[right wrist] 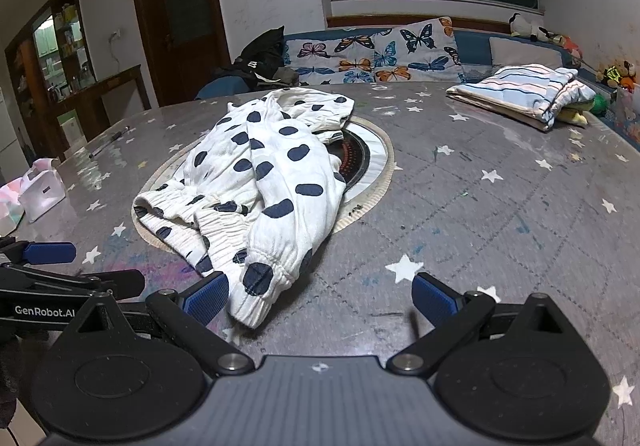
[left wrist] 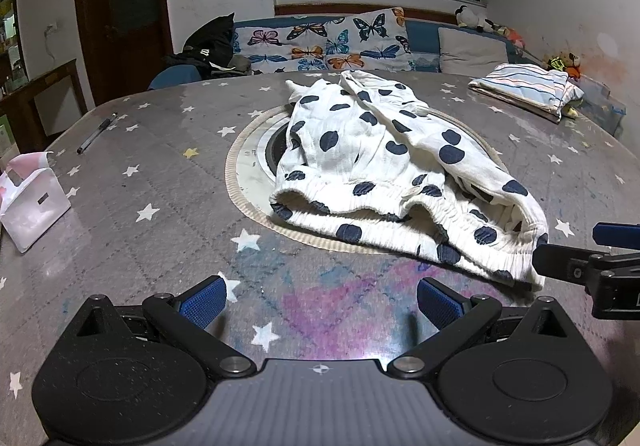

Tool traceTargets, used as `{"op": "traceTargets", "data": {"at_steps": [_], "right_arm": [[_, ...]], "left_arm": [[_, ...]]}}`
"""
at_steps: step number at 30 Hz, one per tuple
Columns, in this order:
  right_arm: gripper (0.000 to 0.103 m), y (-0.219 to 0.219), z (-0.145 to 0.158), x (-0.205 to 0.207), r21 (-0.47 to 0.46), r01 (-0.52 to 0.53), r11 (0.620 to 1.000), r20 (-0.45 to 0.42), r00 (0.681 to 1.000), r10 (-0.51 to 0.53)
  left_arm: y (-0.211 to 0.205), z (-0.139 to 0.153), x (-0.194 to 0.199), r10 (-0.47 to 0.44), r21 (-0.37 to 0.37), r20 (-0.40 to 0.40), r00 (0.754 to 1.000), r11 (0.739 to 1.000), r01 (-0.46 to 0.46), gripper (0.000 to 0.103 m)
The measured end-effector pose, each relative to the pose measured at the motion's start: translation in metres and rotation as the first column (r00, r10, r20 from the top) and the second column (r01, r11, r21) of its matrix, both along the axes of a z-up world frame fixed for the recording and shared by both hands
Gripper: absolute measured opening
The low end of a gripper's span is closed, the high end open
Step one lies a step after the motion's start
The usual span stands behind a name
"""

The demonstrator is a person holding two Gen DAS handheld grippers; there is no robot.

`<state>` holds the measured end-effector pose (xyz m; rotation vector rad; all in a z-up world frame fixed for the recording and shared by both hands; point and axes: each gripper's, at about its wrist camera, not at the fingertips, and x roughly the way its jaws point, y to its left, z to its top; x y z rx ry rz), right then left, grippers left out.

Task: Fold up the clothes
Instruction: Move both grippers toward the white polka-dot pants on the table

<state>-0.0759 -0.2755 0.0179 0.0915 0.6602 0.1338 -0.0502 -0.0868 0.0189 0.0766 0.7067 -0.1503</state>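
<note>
White pants with dark blue spots (left wrist: 384, 165) lie crumpled on the grey star-patterned table (left wrist: 160, 173), over a round burner inset. The elastic waistband faces me. My left gripper (left wrist: 320, 304) is open and empty, just short of the waistband's near edge. The right gripper (left wrist: 580, 254) shows at the right edge of the left wrist view, beside the waistband's right end. In the right wrist view the pants (right wrist: 264, 181) lie ahead to the left and my right gripper (right wrist: 320, 300) is open and empty, its left finger close to a cuff. The left gripper (right wrist: 72, 266) shows at left.
A folded striped garment (left wrist: 528, 89) lies at the table's far right, also in the right wrist view (right wrist: 524, 89). A pen (left wrist: 96, 133) and a white tissue box (left wrist: 28, 201) sit at the left. A sofa with butterfly cushions (left wrist: 332, 45) stands behind the table.
</note>
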Motion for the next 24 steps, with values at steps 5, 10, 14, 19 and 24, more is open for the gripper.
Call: {"op": "traceTargets", "data": {"at_steps": [5,10,14,19,24], "right_arm": [[0.1,0.002,0.001,0.004,-0.002,-0.003,1.0,-0.001,1.0,0.003],[0.1,0.001,0.002,0.008,0.002,-0.005,1.0,-0.001,1.0,0.005],[0.1,0.001,0.002,0.012,0.004,-0.006,1.0,-0.003,1.0,0.006],[0.1,0.001,0.002,0.016,0.006,-0.004,1.0,-0.006,1.0,0.004],[0.1,0.001,0.001,0.021,0.011,-0.003,1.0,-0.012,1.0,0.003]], "left_arm": [[-0.001,0.0,0.004,-0.002,-0.002,-0.004,1.0,1.0,0.002,0.103],[-0.002,0.0,0.008,-0.004,0.001,-0.009,1.0,1.0,0.004,0.103],[-0.002,0.0,0.012,-0.007,0.002,-0.012,1.0,1.0,0.007,0.103],[-0.002,0.001,0.018,-0.006,0.001,-0.013,1.0,1.0,0.007,0.103],[-0.001,0.004,0.025,-0.003,0.003,-0.005,1.0,1.0,0.003,0.103]]}}
